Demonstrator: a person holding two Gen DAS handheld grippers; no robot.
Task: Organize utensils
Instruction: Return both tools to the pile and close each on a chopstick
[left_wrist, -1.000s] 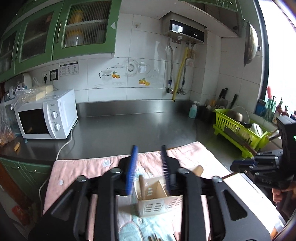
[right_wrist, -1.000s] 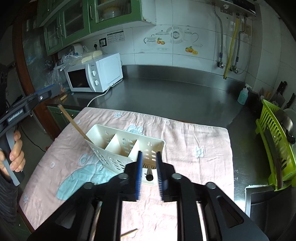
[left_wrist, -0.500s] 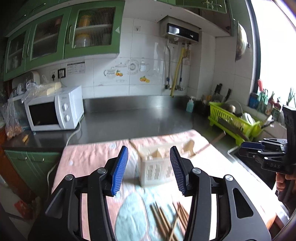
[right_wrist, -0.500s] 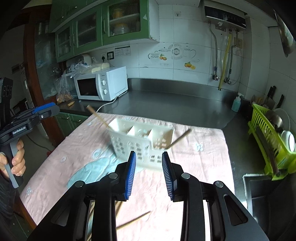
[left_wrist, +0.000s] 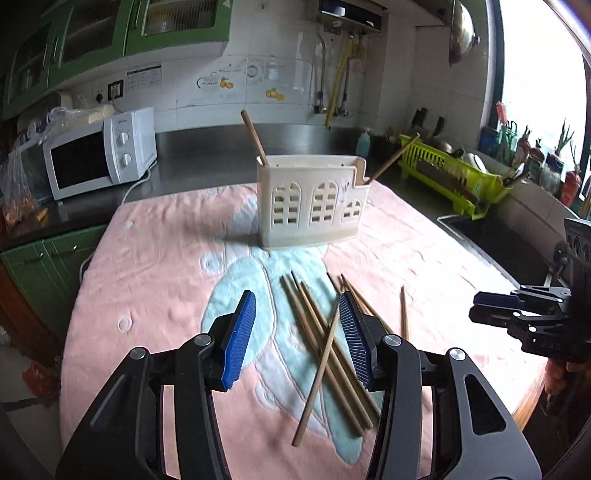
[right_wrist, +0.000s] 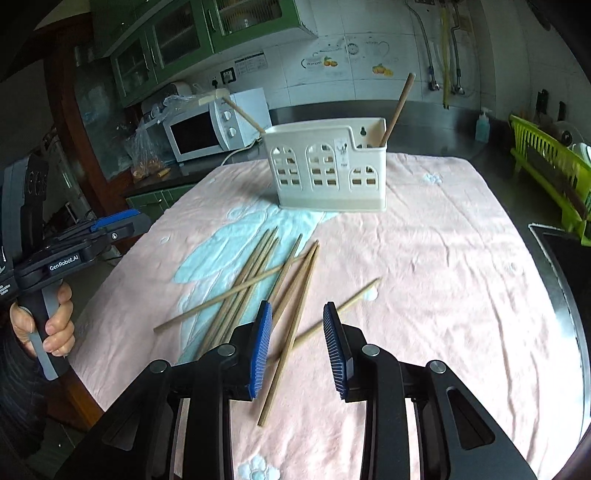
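The bottoms of the two sticks standing in the cream holder (left_wrist: 312, 201) are hidden behind its walls. The loose chopsticks (right_wrist: 258, 280) lie in a pile on the pink cloth (right_wrist: 443, 258), in front of the holder. The left gripper (left_wrist: 297, 332) and the right gripper (right_wrist: 297, 347) hang above the pile. Both are partly open and hold nothing.

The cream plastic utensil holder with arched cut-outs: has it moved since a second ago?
Cannot tell. The cream plastic utensil holder stands upright on the pink towel, while the cameras pulled back from it; against the white microwave no clear shift shows.
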